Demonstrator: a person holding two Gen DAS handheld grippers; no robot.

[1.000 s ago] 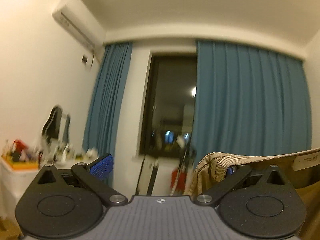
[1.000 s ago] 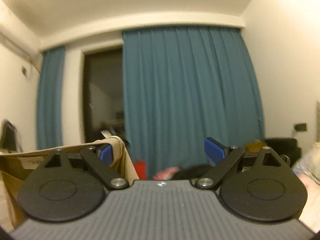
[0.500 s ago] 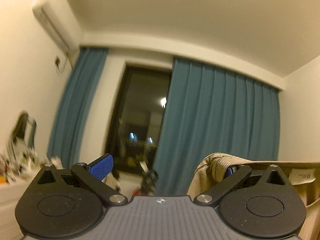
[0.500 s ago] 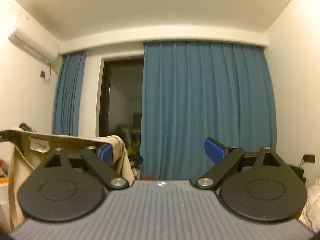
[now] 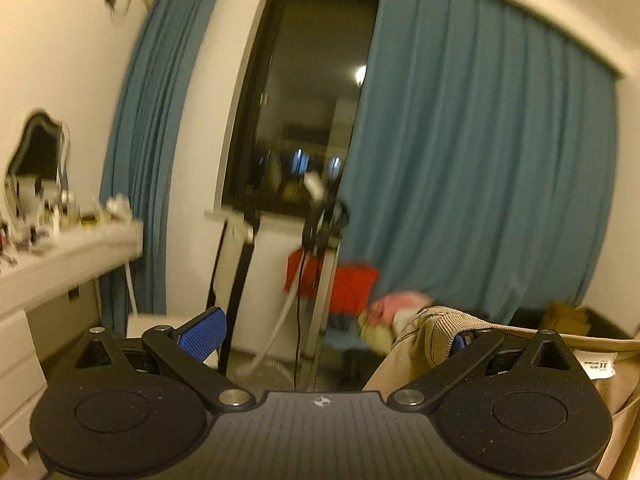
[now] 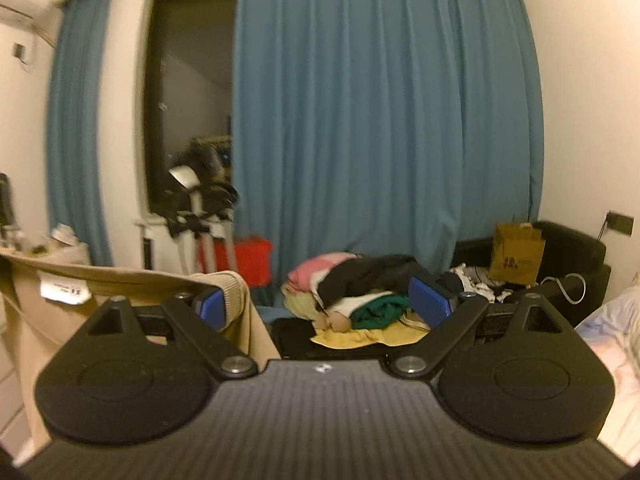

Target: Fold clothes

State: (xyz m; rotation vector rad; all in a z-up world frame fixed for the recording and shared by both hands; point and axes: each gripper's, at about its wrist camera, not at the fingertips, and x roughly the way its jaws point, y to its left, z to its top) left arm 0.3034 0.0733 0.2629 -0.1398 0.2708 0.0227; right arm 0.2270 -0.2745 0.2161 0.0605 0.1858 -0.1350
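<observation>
Both grippers, left (image 5: 336, 336) and right (image 6: 328, 304), stand wide; the shirt (image 6: 132, 280) merely drapes over one finger each, so a jerk could shed it.

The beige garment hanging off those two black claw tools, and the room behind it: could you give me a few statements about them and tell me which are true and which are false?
1. The beige garment hangs draped over one blue-padded finger of each tool. True.
2. The left gripper is closed tight. False: its jaws stand wide apart, the cloth hooked over only one finger.
3. The curtains are red. False: they are blue.
4. A white label shows on the garment. True.
5. The pile of clothes beyond the right gripper is neatly folded. False: it lies in a jumbled heap.
</observation>
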